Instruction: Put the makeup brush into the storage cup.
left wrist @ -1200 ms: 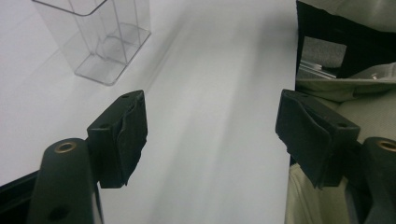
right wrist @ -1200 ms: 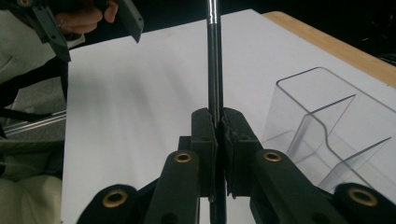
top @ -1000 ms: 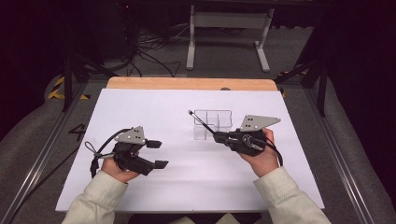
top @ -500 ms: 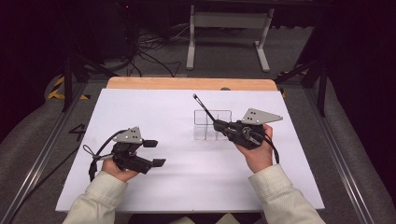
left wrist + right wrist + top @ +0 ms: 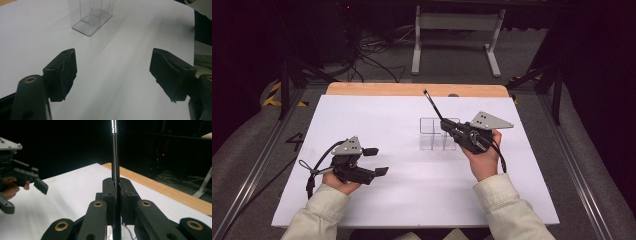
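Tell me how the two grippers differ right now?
The left gripper is open and holds nothing; the right gripper is shut on a thin rod. The left one sits low over the table, aimed sideways; the right one is by the clear box, tilted up. Both are black and hand-held.

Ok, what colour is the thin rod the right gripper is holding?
Black, with a shiny metallic stretch near the top; the rod shows best in the right gripper view.

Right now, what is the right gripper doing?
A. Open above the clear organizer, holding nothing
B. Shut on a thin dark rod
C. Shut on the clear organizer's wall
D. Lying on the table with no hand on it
B: in the right gripper view the right gripper has its jaws closed against a thin dark rod, which in the high view sticks out past the clear organizer.
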Action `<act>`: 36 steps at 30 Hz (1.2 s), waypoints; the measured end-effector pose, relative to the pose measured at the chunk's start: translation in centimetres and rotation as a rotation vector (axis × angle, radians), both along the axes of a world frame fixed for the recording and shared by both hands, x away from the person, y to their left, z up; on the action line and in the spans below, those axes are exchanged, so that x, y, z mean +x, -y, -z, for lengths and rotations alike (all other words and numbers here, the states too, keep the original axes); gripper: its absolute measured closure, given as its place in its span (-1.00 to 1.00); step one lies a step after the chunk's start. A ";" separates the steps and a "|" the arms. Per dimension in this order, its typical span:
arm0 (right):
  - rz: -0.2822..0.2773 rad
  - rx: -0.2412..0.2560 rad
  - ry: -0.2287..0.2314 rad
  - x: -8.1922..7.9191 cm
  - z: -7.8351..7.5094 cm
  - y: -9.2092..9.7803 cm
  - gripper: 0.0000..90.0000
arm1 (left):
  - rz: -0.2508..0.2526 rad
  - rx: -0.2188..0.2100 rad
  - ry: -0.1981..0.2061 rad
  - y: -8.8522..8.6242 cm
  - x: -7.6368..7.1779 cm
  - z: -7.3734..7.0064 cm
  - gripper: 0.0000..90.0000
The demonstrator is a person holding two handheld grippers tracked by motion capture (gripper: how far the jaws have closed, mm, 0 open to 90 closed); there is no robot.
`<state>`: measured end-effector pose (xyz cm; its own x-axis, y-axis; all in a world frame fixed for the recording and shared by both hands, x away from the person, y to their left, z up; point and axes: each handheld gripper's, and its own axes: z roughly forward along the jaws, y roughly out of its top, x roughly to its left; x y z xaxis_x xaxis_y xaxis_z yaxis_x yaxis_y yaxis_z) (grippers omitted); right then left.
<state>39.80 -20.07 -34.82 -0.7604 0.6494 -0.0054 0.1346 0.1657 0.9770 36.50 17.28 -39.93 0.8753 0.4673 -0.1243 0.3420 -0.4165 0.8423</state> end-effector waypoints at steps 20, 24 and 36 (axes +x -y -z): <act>0.065 0.085 0.038 2.4 1.7 -0.9 0.86 | -0.099 -0.055 0.059 -1.2 -0.3 1.0 -0.58; 0.070 0.091 0.048 2.6 2.0 -1.1 0.86 | -0.116 -0.071 0.067 -1.6 -0.5 1.2 -0.60; 0.106 0.092 0.043 3.9 3.4 -1.5 0.86 | -0.149 -0.099 0.111 -2.5 -1.0 1.8 -0.66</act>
<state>43.72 -18.59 -38.22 -0.6879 0.7253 0.0272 0.1046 0.0619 0.9926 35.45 19.73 -41.70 0.8080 0.5833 -0.0824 0.2966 -0.2819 0.9125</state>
